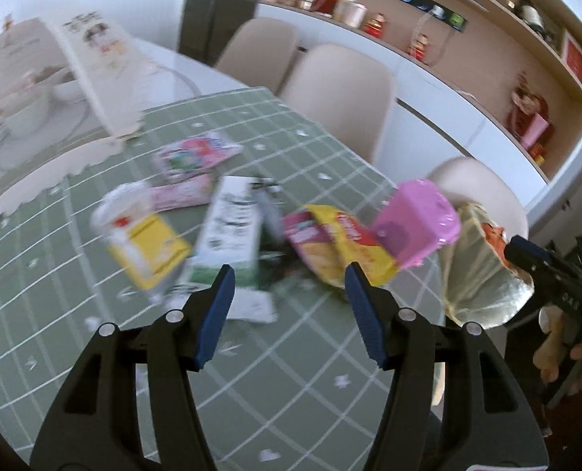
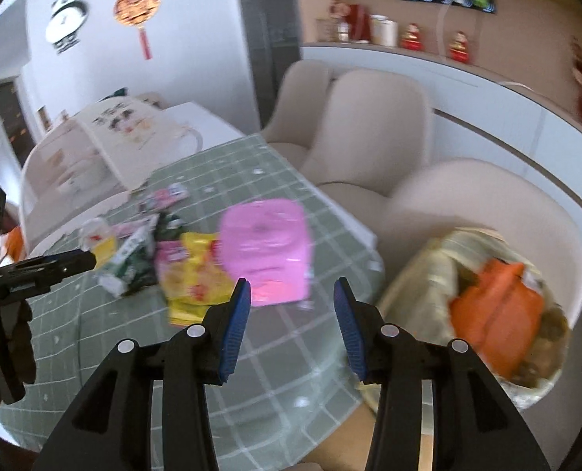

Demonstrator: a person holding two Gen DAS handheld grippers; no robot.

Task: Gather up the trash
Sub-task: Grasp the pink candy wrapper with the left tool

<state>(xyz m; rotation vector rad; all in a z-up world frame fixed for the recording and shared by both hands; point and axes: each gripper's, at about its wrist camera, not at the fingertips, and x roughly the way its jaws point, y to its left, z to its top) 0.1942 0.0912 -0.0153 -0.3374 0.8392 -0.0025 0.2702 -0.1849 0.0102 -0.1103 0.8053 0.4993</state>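
Trash lies in a loose heap on the green checked tablecloth point(image 1: 299, 361): a white-and-green carton point(image 1: 228, 235), a yellow-and-white packet point(image 1: 145, 243), pink wrappers point(image 1: 196, 153), a yellow-and-red snack bag point(image 1: 342, 243) and a pink plastic pack point(image 1: 416, 223). My left gripper point(image 1: 291, 271) hovers open just short of the carton and snack bag, nothing between its blue pads. My right gripper point(image 2: 293, 284) is open and empty too, in front of the pink pack point(image 2: 267, 251). Off the table's right edge sits a pale translucent trash bag point(image 2: 428, 274) with an orange wrapper point(image 2: 495, 314) in it.
Beige chairs point(image 2: 369, 125) line the far side of the table, and the trash bag rests on the nearest one. A large open cardboard box with printed sides point(image 1: 90, 51) and white bowls stands at the back left. A white counter with jars and figurines point(image 1: 377, 23) runs along the wall.
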